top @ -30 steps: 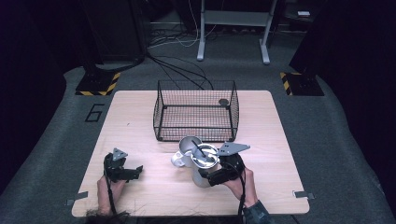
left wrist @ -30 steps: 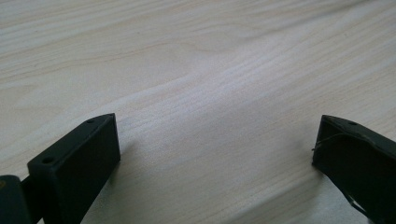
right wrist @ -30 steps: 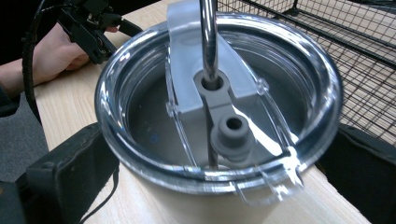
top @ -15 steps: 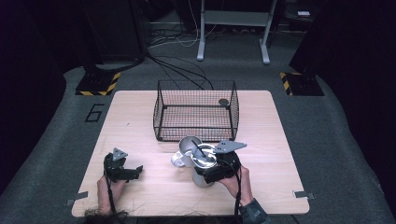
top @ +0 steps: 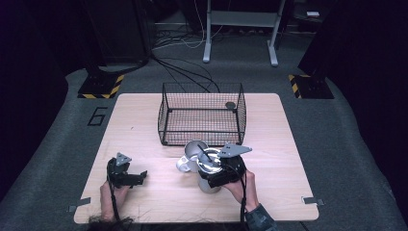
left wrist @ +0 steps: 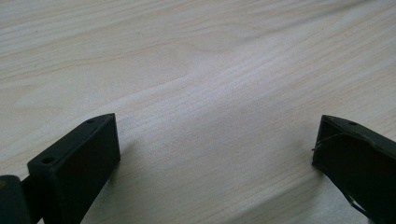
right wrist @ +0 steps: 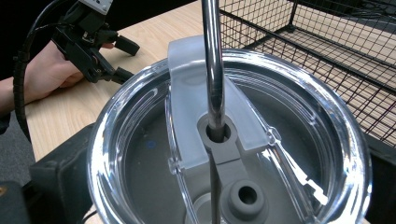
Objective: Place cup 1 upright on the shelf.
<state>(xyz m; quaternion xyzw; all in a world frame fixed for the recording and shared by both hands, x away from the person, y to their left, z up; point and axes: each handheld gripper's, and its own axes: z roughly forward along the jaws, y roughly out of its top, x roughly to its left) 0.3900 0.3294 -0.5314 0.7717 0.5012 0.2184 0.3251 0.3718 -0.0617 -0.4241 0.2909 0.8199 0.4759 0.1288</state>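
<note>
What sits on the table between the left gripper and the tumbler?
Nothing: the high view shows bare wooden table between the left gripper and the tumbler that the right gripper grips.

- There's a big "6" (top: 98, 116) on the grey floor mat (top: 57, 144), just off the table's (top: 144, 125) far left corner; from the high view it reads upright.
- Yellow-and-black hazard stripes (top: 101, 91) sit on the dark stand bases left and right (top: 300, 86) behind the table; a warning pattern, no wording.
- Nothing readable in either gripper view.
</note>
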